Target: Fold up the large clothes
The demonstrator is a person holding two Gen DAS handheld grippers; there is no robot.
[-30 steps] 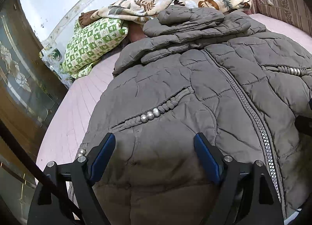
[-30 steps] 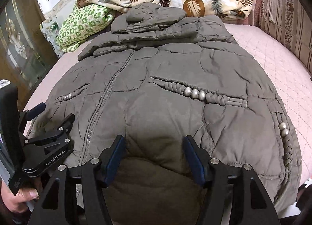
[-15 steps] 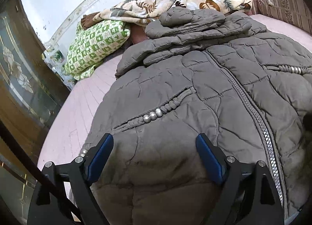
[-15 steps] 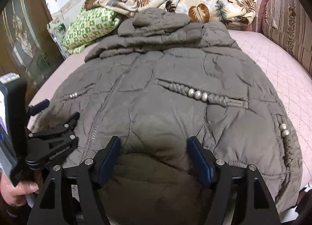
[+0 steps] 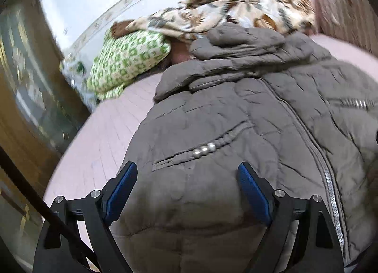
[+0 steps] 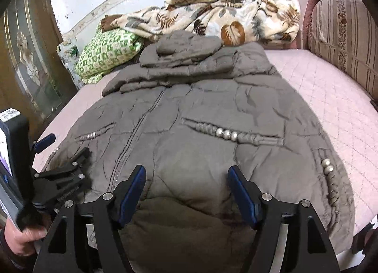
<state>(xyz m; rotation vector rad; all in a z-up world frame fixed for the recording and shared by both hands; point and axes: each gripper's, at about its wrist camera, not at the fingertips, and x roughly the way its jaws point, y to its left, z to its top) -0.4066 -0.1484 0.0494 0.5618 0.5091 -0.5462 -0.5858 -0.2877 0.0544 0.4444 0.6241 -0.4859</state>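
Two handheld grippers hang over the near hem of a grey quilted coat (image 6: 200,131) spread front-up on a pink quilted bed (image 6: 330,107); the coat fills the middle of both views, its hood bunched toward twelve o'clock and its zipper (image 6: 139,128) running from the collar down toward six o'clock. At nine o'clock in the right wrist view, a wooden door with a glass panel (image 6: 26,60) stands beside the bed; just below it, at eight o'clock, the left gripper (image 6: 63,152) shows from the side, held in a hand (image 6: 21,237), its jaws spread wide above the coat's left edge. At eleven o'clock lies a green and white patterned pillow (image 6: 106,53); at twelve to one o'clock a leaf-print blanket (image 6: 212,17) is heaped behind the hood. At six o'clock the right gripper (image 6: 186,190) has its blue-padded jaws spread apart over the hem, pinching nothing. At two o'clock sits a striped cushion (image 6: 342,36). The left wrist view is blurred; its gripper (image 5: 187,190) likewise gapes above the coat.
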